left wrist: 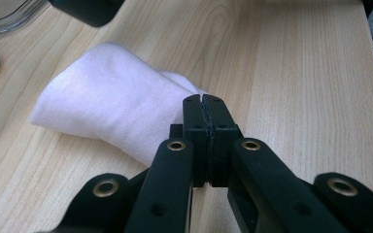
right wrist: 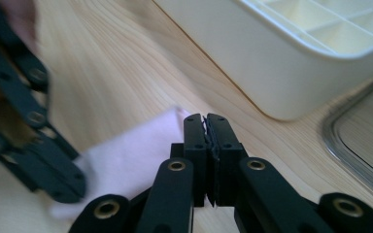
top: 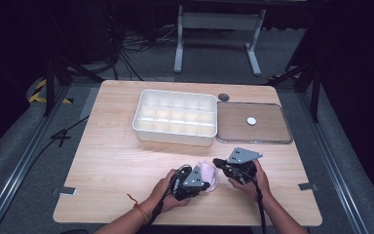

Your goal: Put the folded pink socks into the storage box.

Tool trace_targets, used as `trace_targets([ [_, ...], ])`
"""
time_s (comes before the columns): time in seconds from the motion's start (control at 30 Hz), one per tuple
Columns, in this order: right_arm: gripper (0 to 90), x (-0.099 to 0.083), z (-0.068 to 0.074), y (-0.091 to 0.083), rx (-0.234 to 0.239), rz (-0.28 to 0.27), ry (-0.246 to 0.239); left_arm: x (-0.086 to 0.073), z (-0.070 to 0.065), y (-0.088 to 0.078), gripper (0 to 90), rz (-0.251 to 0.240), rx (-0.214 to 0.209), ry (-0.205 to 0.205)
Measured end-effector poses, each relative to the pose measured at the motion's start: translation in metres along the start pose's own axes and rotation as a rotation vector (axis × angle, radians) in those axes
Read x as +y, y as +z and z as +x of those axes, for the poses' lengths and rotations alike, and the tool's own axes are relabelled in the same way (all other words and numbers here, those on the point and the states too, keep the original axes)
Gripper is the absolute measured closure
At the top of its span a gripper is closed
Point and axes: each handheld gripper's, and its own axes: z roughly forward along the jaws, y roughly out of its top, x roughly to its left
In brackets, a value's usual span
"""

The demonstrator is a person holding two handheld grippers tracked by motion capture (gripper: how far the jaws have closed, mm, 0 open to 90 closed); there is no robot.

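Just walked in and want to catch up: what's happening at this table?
A person works a pale pink cloth at the near edge of the wooden table, one claw in each hand. The left claw and the right claw each look shut on an edge of it. The white divided box sits beyond.

Two bare forearms enter from the near edge of the table, with a thin red string bracelet (top: 137, 206) on the left wrist. Each hand carries a matte black two-jaw gripper built from flat plastic links pinned with brass-ringed rivets (left wrist: 176, 145). The left gripper (top: 197, 178) and the right gripper (top: 219, 163) each bear a grey three-cornered metal plate (top: 243, 155) on top, and a black cable (top: 260, 204) trails back from each toward the person.
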Motion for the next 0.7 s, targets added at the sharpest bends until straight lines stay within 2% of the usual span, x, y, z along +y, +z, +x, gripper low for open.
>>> trace_targets([
  [0.07, 84.5, 0.001, 0.006, 0.002, 0.059, -0.013, -0.003, -0.001, 0.000, 0.000, 88.7, -0.006, 0.002, 0.011],
  [0.1, 84.0, 0.001, 0.010, 0.006, 0.082, 0.014, -0.017, -0.001, 0.000, 0.000, 88.7, -0.009, -0.001, -0.002],
  [0.17, 84.2, 0.000, 0.015, 0.012, 0.085, 0.046, -0.054, -0.002, -0.001, 0.000, 88.7, -0.011, -0.002, -0.003],
  [0.2, 84.2, -0.002, 0.018, 0.016, 0.084, 0.069, -0.056, -0.002, -0.001, 0.000, 88.7, -0.012, 0.002, 0.000],
  [0.3, 84.2, -0.005, 0.016, 0.020, 0.078, 0.091, -0.051, -0.002, -0.001, 0.000, 88.2, -0.016, 0.002, -0.001],
  [0.33, 84.8, -0.008, 0.015, 0.023, 0.068, 0.115, -0.063, -0.002, -0.001, 0.001, 88.2, -0.018, 0.004, 0.001],
  [0.43, 84.8, -0.009, 0.012, 0.020, 0.034, 0.123, -0.084, -0.002, -0.001, 0.002, 88.1, -0.025, 0.002, -0.002],
  [0.47, 84.7, -0.009, 0.011, 0.020, 0.025, 0.126, -0.078, -0.002, -0.001, 0.002, 88.1, -0.026, 0.003, -0.002],
  [0.57, 83.8, -0.011, 0.006, 0.020, 0.029, 0.119, -0.052, -0.003, -0.002, 0.002, 87.5, -0.023, -0.004, -0.016],
  [0.7, 83.0, -0.009, 0.005, 0.020, 0.024, 0.128, -0.053, -0.002, -0.002, 0.002, 87.1, -0.019, -0.002, 0.000],
])
